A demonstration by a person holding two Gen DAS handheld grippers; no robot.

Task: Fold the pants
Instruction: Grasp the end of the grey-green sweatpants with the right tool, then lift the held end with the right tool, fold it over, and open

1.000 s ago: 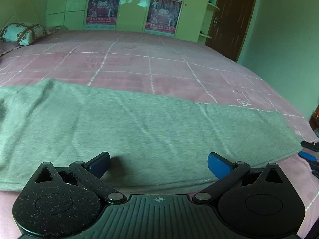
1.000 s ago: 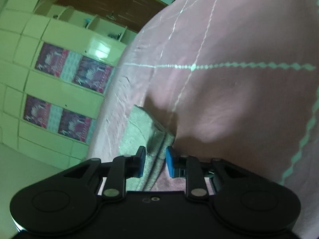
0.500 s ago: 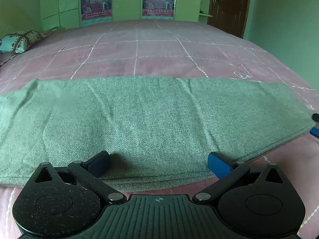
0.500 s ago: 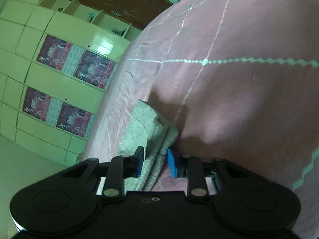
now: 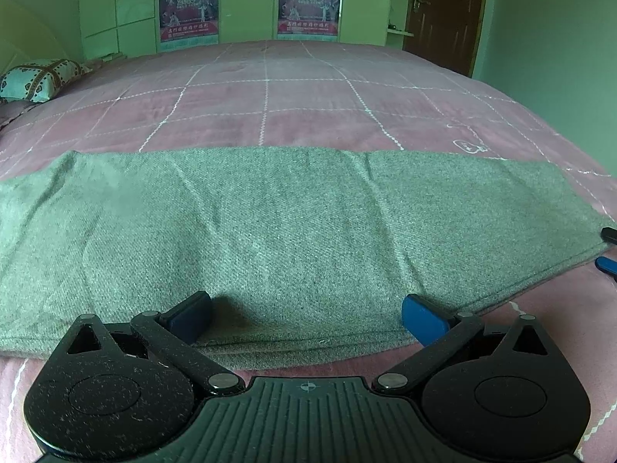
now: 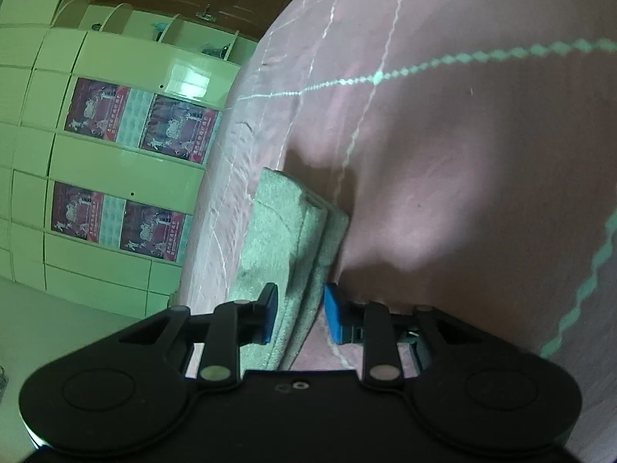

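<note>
Grey pants (image 5: 293, 231) lie flat as a long folded band across the near part of the pink quilted bed (image 5: 270, 96). Left gripper (image 5: 306, 318) over their near edge, fingers spread wide, holding nothing. Right gripper (image 6: 297, 314) at the band's right end, fingers pinching the layered edge. Pillow (image 5: 36, 77) far left.

L claw (image 5: 306, 318) swung left — pants (image 5: 289, 231) seem centred.

left wrist low, facing across pants (image 5: 293, 231); right wrist rolled, close; both share pants.
</note>
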